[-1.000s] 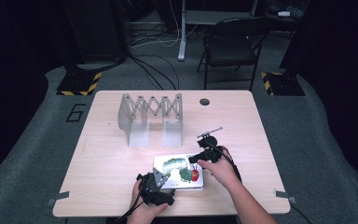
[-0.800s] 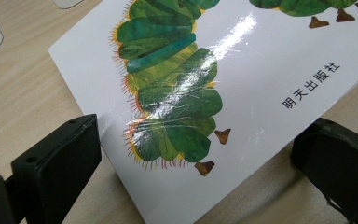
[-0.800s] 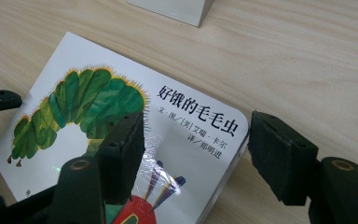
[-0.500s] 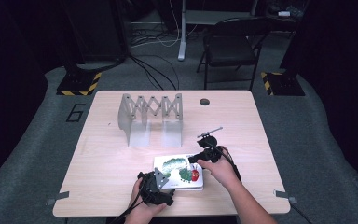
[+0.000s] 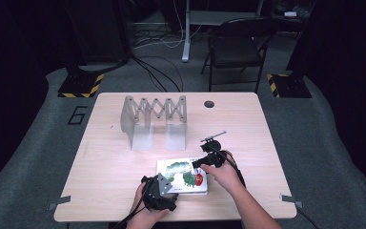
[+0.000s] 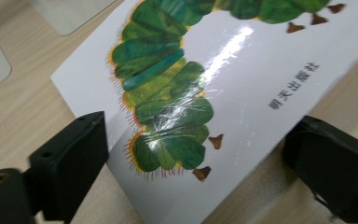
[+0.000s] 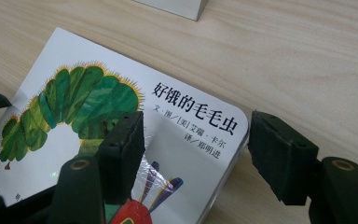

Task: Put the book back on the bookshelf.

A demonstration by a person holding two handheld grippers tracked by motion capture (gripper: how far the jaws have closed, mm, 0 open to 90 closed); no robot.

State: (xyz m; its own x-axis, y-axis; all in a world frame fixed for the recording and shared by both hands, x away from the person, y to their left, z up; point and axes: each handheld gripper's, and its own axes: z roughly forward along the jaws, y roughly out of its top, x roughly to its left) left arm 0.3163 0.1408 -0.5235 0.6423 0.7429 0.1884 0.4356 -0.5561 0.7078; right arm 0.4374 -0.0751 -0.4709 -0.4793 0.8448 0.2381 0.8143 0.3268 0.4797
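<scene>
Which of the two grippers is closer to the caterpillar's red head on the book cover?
The right gripper: it sits at the book's right side by the red head, while the left gripper is at the tail corner.

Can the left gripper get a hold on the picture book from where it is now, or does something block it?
Probably yes. The left gripper already has a corner of the picture book between its jaws, which have just been closing. Nothing lies between them and the book. The right gripper straddles another corner, apart from it.

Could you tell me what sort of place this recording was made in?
Probably a lab or studio workspace: a wooden table on grey carpet, black curtains around, cables on the floor and a folding chair behind.
</scene>
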